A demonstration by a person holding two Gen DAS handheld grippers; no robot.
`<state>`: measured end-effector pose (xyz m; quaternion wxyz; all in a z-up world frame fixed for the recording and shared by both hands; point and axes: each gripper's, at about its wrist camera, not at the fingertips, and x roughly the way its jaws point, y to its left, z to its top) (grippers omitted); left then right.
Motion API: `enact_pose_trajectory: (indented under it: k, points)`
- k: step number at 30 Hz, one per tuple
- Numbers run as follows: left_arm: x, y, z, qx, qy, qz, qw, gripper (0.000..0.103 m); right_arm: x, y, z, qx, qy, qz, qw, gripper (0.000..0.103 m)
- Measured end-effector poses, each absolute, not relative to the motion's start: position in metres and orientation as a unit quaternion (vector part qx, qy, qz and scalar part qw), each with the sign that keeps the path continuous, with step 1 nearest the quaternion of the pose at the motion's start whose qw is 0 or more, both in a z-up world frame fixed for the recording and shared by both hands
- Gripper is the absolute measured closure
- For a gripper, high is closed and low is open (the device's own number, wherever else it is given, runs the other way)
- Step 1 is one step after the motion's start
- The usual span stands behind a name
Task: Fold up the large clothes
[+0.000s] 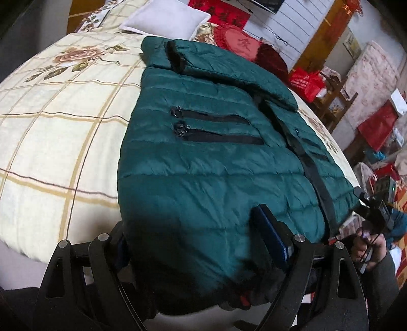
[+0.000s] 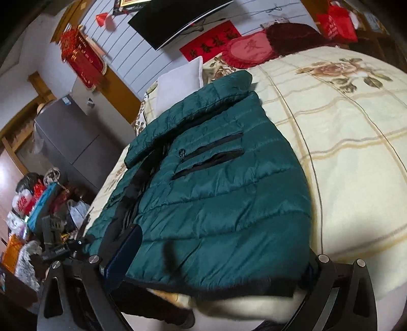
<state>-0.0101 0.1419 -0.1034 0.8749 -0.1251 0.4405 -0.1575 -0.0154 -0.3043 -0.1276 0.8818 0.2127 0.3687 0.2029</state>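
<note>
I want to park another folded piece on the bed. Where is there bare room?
Bare blanket lies beside the green jacket, running from the near bed edge up to the white pillow. The jacket's other side leaves only a thin strip along the bed edge. The head end is crowded with the pillow and red cushions.

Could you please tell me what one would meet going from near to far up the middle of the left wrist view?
Left gripper → green puffer jacket hem → its two black pocket zippers → folded sleeve with black cuff → white pillow at the head of the bed.
</note>
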Motion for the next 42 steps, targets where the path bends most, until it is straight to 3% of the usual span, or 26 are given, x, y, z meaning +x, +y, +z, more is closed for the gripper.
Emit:
enact_pose_trajectory:
  k: [7,12,13,14,16,17,18,21,33,35,36,38,40,42]
  points:
    - [-0.024,0.149,-0.098,-0.125,0.412,-0.137,0.892,0.026,-0.021,-0.303,-0.128,0.218,0.372,0.207,0.878,0.0]
    - [-0.019,0.152,-0.106,-0.126,0.429,-0.101,0.889,0.026,-0.022,-0.308,-0.129,0.228,0.371,0.195,0.879,0.01]
    - [-0.019,0.152,-0.106,-0.126,0.429,-0.099,0.889,0.026,-0.022,-0.31,-0.129,0.233,0.37,0.19,0.879,0.017]
    - [-0.019,0.152,-0.106,-0.126,0.428,-0.099,0.889,0.026,-0.021,-0.312,-0.131,0.239,0.371,0.189,0.877,0.035]
    - [-0.02,0.152,-0.106,-0.128,0.427,-0.103,0.889,0.026,-0.019,-0.317,-0.136,0.256,0.376,0.194,0.869,0.058]
    - [-0.021,0.152,-0.106,-0.129,0.425,-0.107,0.889,0.028,-0.019,-0.318,-0.137,0.258,0.374,0.192,0.87,0.062]
    - [-0.022,0.152,-0.106,-0.129,0.424,-0.109,0.89,0.038,-0.02,-0.319,-0.137,0.258,0.374,0.192,0.87,0.062]
    - [-0.022,0.152,-0.107,-0.128,0.423,-0.104,0.891,0.043,-0.02,-0.315,-0.138,0.246,0.373,0.185,0.875,0.063]
    - [-0.026,0.148,-0.108,-0.125,0.404,-0.086,0.902,0.038,-0.021,-0.314,-0.138,0.251,0.372,0.182,0.875,0.059]
    - [-0.024,0.149,-0.108,-0.127,0.409,-0.091,0.899,0.038,-0.023,-0.312,-0.135,0.242,0.364,0.18,0.881,0.071]
    - [-0.024,0.15,-0.107,-0.129,0.412,-0.093,0.897,0.04,-0.025,-0.311,-0.133,0.236,0.361,0.179,0.885,0.074]
    - [-0.023,0.154,-0.107,-0.133,0.412,-0.091,0.897,0.056,-0.031,-0.306,-0.124,0.218,0.346,0.177,0.895,0.085]
    - [-0.024,0.156,-0.104,-0.132,0.408,-0.088,0.899,0.076,-0.036,-0.299,-0.117,0.199,0.342,0.166,0.903,0.087]
    - [-0.025,0.16,-0.1,-0.128,0.403,-0.076,0.903,0.082,-0.044,-0.292,-0.111,0.189,0.34,0.161,0.907,0.088]
